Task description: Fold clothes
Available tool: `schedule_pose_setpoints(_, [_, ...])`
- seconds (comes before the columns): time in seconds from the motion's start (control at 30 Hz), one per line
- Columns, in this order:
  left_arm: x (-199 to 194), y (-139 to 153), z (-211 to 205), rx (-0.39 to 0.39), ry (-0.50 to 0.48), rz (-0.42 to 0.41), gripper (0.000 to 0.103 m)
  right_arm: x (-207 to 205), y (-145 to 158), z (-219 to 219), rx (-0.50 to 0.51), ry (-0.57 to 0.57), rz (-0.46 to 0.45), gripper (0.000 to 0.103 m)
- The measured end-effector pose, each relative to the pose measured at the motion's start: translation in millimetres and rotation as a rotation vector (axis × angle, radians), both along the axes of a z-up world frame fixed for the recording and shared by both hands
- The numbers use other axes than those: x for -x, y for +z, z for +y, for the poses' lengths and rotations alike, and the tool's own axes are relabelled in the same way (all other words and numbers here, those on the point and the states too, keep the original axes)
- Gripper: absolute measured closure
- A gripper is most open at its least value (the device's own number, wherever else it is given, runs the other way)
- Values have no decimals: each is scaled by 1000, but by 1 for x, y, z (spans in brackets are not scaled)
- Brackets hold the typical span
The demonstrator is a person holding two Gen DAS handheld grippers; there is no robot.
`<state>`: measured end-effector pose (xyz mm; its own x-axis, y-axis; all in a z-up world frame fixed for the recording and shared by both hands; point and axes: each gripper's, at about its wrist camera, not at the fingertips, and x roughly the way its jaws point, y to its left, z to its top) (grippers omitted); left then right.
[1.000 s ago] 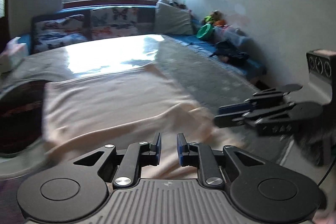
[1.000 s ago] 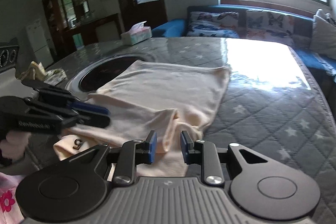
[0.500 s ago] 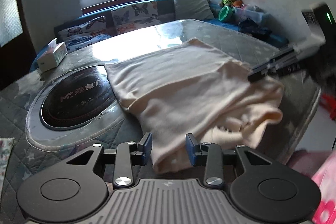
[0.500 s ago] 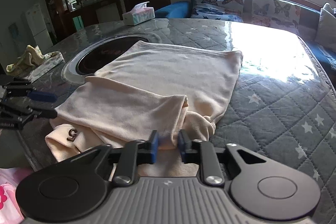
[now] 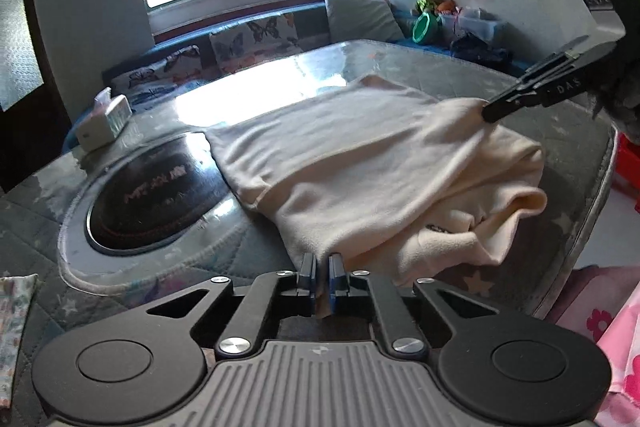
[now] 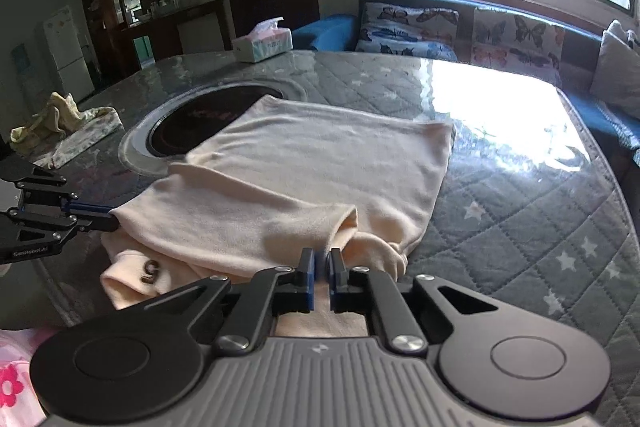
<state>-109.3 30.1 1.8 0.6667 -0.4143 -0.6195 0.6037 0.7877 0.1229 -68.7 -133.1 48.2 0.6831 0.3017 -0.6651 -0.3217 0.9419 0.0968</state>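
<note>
Cream garment (image 6: 312, 183) part-folded on the quilted table (image 6: 520, 195).
Upper layer doubled over, a sleeve and a dark "5" mark showing at the near edge; left gripper (image 5: 322, 267) and right gripper (image 6: 322, 261) each have fingers clamped on its near corners.

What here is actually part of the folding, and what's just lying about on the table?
Part of the folding:
- cream garment
- left claw, shut on the garment's near edge
- right claw, shut on another part of that edge

Just lying about:
- tissue box
- crumpled yellowish cloth
- round black inset in the table
</note>
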Motion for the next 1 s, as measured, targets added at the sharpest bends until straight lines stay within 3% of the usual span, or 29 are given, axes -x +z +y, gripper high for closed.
schedule_pose_setpoints(0.1, [1, 0, 5, 3, 3, 8, 99, 11, 4, 6, -6, 18, 9, 97])
schedule_pose_setpoints(0.3, [-1, -5, 13, -15, 18, 44, 99, 14, -16, 10, -10, 43, 85, 92])
schedule_pose_setpoints(0.6, [-27, 20, 9, 65, 36, 24, 97, 3, 15, -1, -8, 30, -36, 91])
schedule_pose_setpoints(0.9, [-79, 8, -27, 145, 40, 103, 96, -27, -14, 13, 0, 56, -5, 91])
schedule_pose_setpoints(1.0, [-93, -2, -31, 136, 71, 128, 96, -33, -22, 10, 3, 45, 9, 91])
